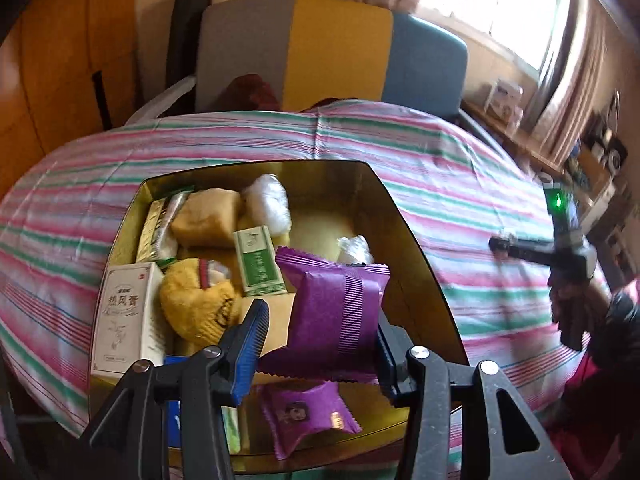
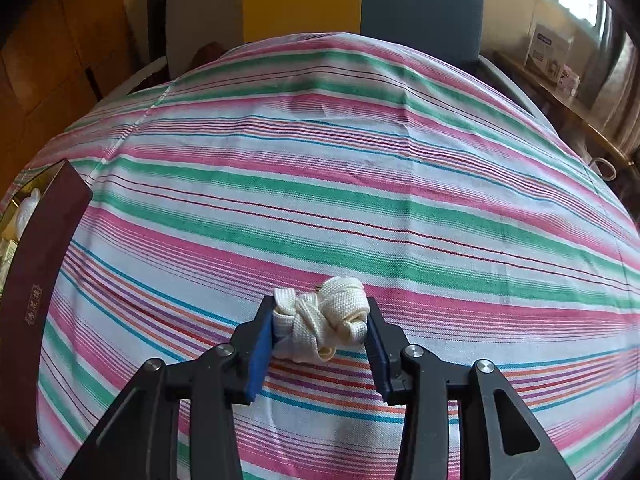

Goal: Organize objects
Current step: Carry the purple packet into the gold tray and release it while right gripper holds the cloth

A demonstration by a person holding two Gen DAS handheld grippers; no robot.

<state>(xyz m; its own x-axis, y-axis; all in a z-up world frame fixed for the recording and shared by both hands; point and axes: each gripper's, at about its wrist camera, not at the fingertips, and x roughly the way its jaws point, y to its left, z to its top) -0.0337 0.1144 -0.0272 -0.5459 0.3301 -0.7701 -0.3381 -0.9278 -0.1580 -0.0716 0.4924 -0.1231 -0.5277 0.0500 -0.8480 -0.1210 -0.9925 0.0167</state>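
Note:
My left gripper point(image 1: 320, 328) holds a purple snack packet point(image 1: 336, 312) over the open gold-lined box point(image 1: 416, 240); its jaws stand wide, the packet against the right pad with a gap at the left pad. Another purple packet point(image 1: 308, 416) lies in the box below. My right gripper point(image 2: 320, 324) is shut on a knotted cream fabric strap point(image 2: 324, 316) just above the striped tablecloth point(image 2: 360, 200). It also shows in the left wrist view point(image 1: 560, 248), blurred, at the right.
The box holds a white carton point(image 1: 124, 316), a yellow plush point(image 1: 196, 308), a green-white sachet point(image 1: 260, 260), a tan bun point(image 1: 208, 216) and white wrapped items point(image 1: 268, 200). Its dark red side point(image 2: 40, 264) shows at left. A grey, yellow and blue chair point(image 1: 332, 52) stands behind the table.

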